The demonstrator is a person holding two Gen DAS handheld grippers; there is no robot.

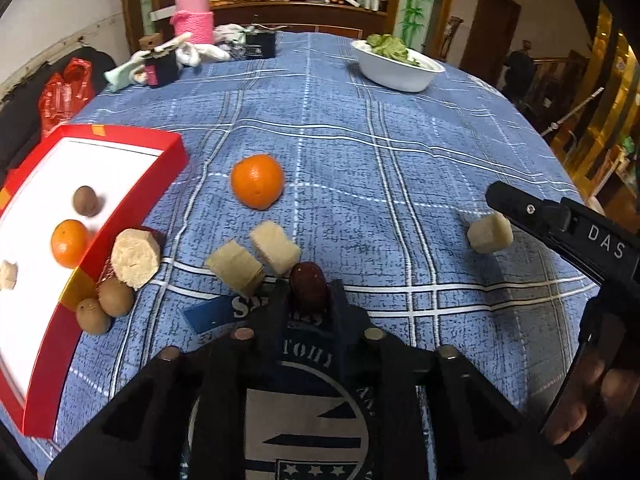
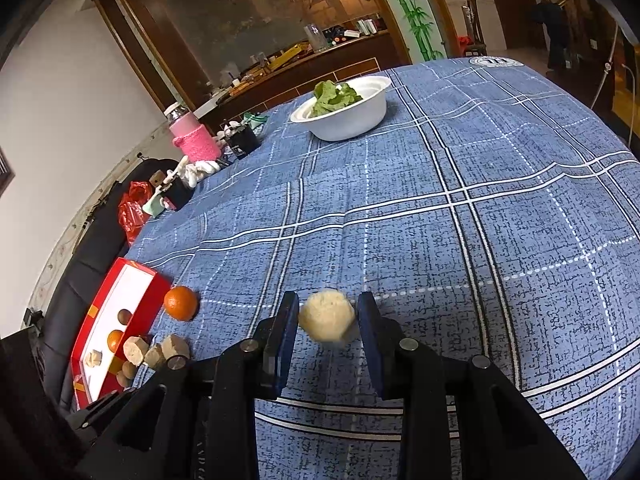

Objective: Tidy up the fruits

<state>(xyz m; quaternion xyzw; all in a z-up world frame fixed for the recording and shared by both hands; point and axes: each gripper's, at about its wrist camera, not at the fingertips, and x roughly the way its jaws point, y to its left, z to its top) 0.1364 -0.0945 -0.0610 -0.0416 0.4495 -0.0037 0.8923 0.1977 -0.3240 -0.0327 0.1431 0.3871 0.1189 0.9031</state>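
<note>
My left gripper [image 1: 308, 292] is shut on a dark red date [image 1: 309, 283], held just above the blue checked tablecloth. Ahead of it lie two pale banana chunks [image 1: 256, 260] and an orange [image 1: 257, 181]. A red tray with a white floor [image 1: 168, 148] at the left holds a small orange [image 1: 69, 243], a brown round fruit [image 1: 85, 200] and a pale chunk [image 1: 8, 275]. My right gripper [image 2: 328, 320] is open, its jaws on either side of a pale banana chunk [image 2: 327, 315] without touching it. That chunk also shows in the left wrist view [image 1: 489, 232].
A larger pale chunk [image 1: 135, 258] and two small brown fruits [image 1: 105, 306] lie against the tray's rim. A white bowl of greens [image 1: 394, 66] stands far back. A pink-wrapped jar [image 1: 194, 16], dark boxes and white cloth clutter the far left corner.
</note>
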